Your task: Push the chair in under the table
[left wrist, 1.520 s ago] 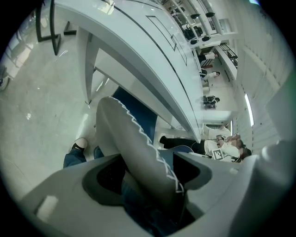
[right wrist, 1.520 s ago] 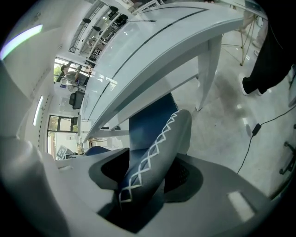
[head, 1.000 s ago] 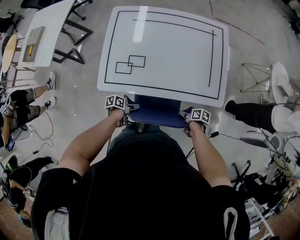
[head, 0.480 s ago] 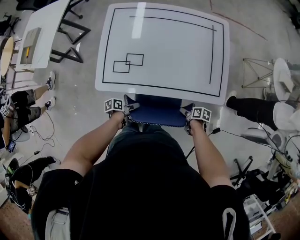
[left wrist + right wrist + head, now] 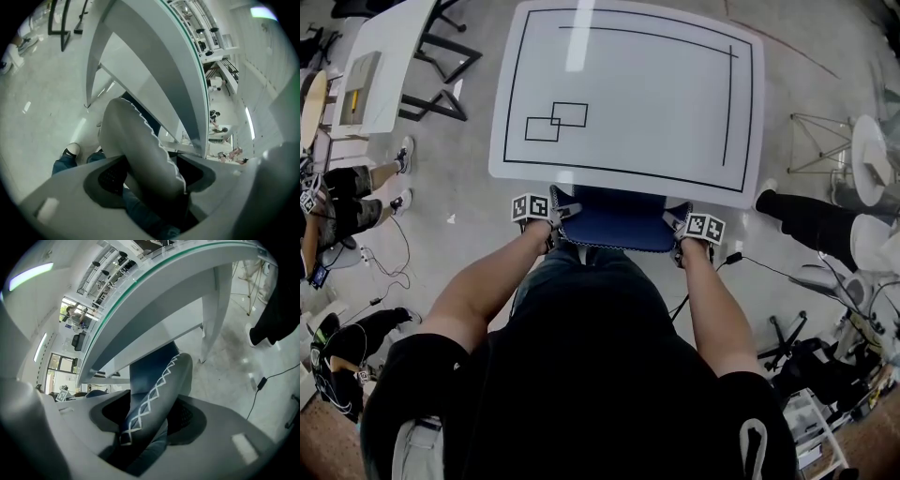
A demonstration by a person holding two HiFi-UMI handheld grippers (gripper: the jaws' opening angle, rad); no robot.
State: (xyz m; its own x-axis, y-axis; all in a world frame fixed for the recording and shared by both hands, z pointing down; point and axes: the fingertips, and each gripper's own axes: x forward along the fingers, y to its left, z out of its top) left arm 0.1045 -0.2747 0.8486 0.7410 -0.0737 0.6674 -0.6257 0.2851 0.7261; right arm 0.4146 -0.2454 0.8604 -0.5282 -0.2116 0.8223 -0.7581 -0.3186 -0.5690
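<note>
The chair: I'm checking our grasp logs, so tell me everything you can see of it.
The chair shows as a dark blue padded panel, fabric or leatherette by its look, with white zigzag stitching along its edges. Its far part is hidden beneath the near edge of the white table; its legs cannot be seen. The left gripper is shut on its left edge and the right gripper on its right edge, padding filling each pair of jaws.

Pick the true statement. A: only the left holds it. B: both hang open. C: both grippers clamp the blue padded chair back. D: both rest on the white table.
C: the left gripper and the right gripper each have the blue padded chair back pinched between their jaws.
</note>
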